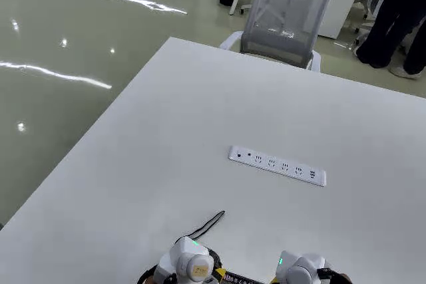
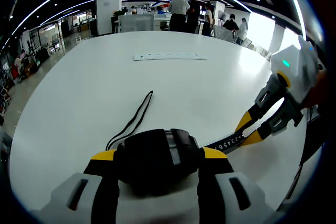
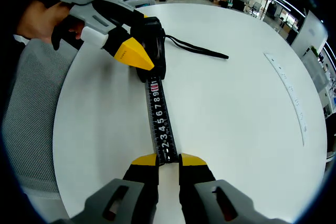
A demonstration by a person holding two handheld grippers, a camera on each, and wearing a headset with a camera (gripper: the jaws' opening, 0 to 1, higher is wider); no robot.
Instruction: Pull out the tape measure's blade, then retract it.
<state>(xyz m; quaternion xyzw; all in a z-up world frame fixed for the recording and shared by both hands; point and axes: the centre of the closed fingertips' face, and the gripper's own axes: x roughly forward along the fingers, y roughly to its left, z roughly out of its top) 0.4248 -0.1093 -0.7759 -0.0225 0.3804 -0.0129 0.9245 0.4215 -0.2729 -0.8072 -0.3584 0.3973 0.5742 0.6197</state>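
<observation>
Right gripper view: flat numbered blade [image 3: 160,121] from rounded black case [image 3: 156,43]

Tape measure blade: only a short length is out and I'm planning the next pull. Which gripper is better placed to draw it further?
Right. The right gripper is shut on the free end of the blade, while the left gripper clamps the case, so it probably serves best as the anchor.

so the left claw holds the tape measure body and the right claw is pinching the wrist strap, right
No: the right claw is shut on the end of the blade, not the wrist strap, as the right gripper view shows. The left claw does hold the tape measure body.
</observation>
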